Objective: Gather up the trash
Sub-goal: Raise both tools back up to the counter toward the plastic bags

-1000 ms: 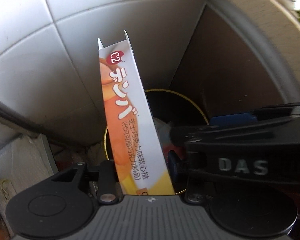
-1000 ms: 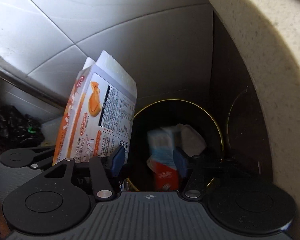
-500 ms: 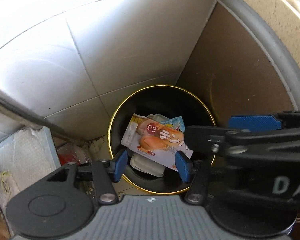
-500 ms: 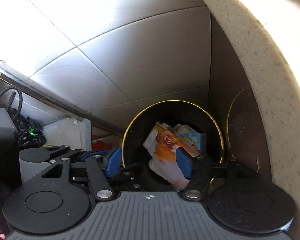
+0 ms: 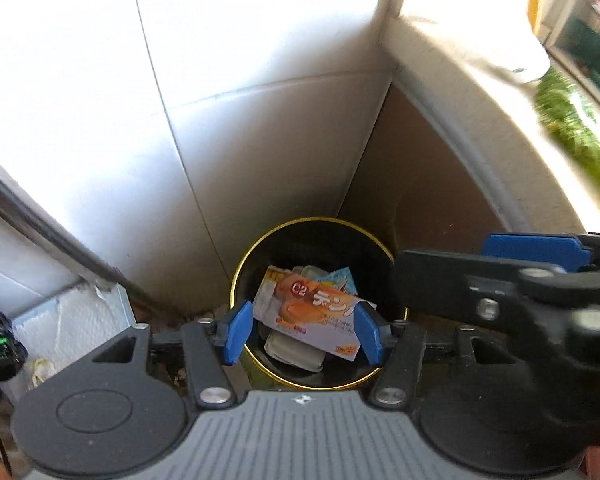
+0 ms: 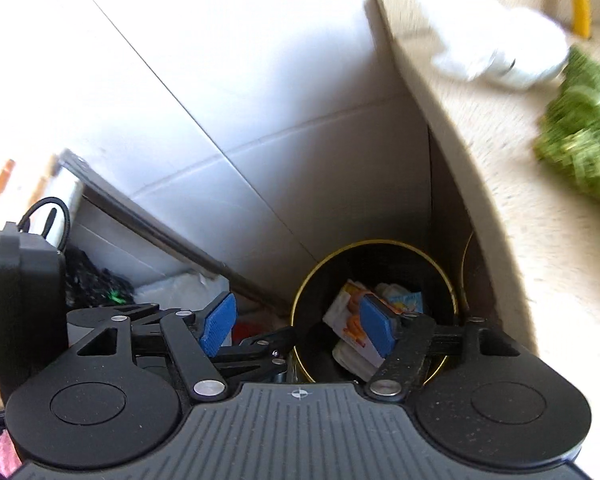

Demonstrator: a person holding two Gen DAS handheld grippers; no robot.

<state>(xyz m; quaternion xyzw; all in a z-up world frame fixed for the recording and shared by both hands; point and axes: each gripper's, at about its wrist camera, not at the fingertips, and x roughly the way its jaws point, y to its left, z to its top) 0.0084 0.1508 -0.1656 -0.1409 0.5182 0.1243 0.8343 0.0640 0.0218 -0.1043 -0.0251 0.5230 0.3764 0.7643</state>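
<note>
Left wrist view: left gripper (image 5: 302, 330) jaws spread and still opening, nothing between the pads. A second ago these jaws pinched the orange-and-white snack box upright above the bin; now the snack box (image 5: 314, 320) lies flat on top of the other litter inside the black bin (image 5: 380, 246), at lower centre of the frame. It only appears framed by the blue pads; it sits well below them.

Right wrist view: right gripper (image 6: 298, 330) jaws also parted and widening, empty. The item it carried a second ago has gone in too. Snack box (image 6: 350, 322) visible in the bin at lower centre-right, partly behind the right pad; a pale blue wrapper (image 6: 406, 300) beside it.

Outward: both views now take in more of the surroundings than before. White tiled wall (image 5: 240, 120) fills the upper left, beige counter (image 6: 500, 152) runs down the right, with a blurred green bundle (image 6: 580, 140) and a white object (image 6: 496, 48) on it. Both grippers have lifted away from the bin mouth.

Judgement: this drop is complete for both hands. Any further trash must be found elsewhere, probably up on the counter; I cannot tell which of those items count as trash.
</note>
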